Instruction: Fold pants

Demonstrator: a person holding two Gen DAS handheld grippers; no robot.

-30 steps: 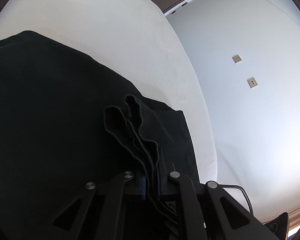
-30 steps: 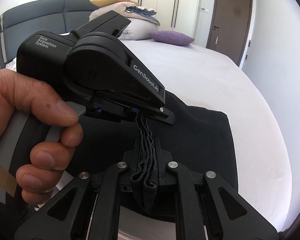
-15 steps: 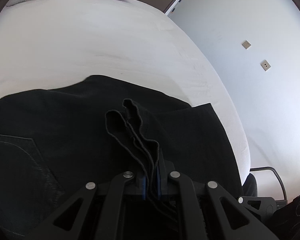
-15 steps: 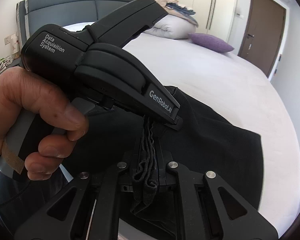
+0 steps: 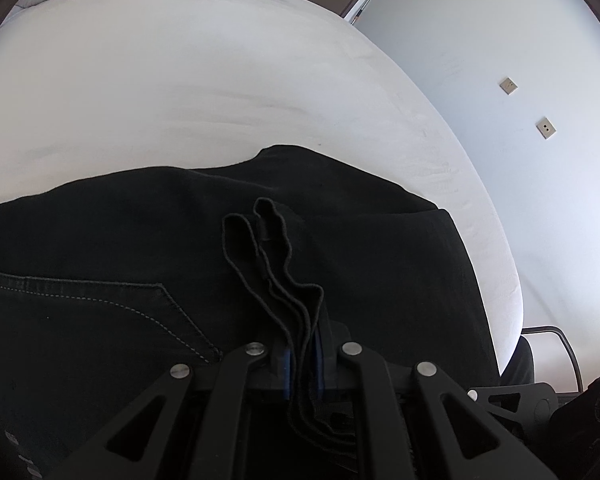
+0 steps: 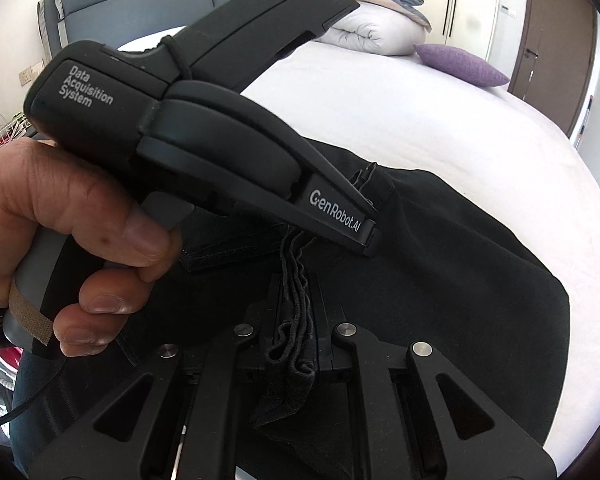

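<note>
The black pants (image 5: 148, 248) lie spread on the white bed (image 5: 180, 80), with a stitched pocket and a rivet at the left. My left gripper (image 5: 302, 354) is shut on a bunched stack of the pants' hem edges (image 5: 276, 264). My right gripper (image 6: 294, 344) is shut on the same bunch of layered black fabric (image 6: 294, 280), just below the left gripper's body (image 6: 204, 132), which a hand (image 6: 72, 216) holds. In the right wrist view the pants (image 6: 460, 280) drape over the bed's near edge.
A purple pillow (image 6: 458, 64) and a rolled white duvet (image 6: 376, 28) lie at the head of the bed by the grey headboard (image 6: 140, 8). A brown door (image 6: 556, 40) and a white wall with sockets (image 5: 546, 128) are to the right. A chair frame (image 5: 556, 344) stands beside the bed.
Both grippers have kept their hold on the bunched fabric. The left gripper has tilted so more bed and the pocket show. The pants have spread further across the bed.
</note>
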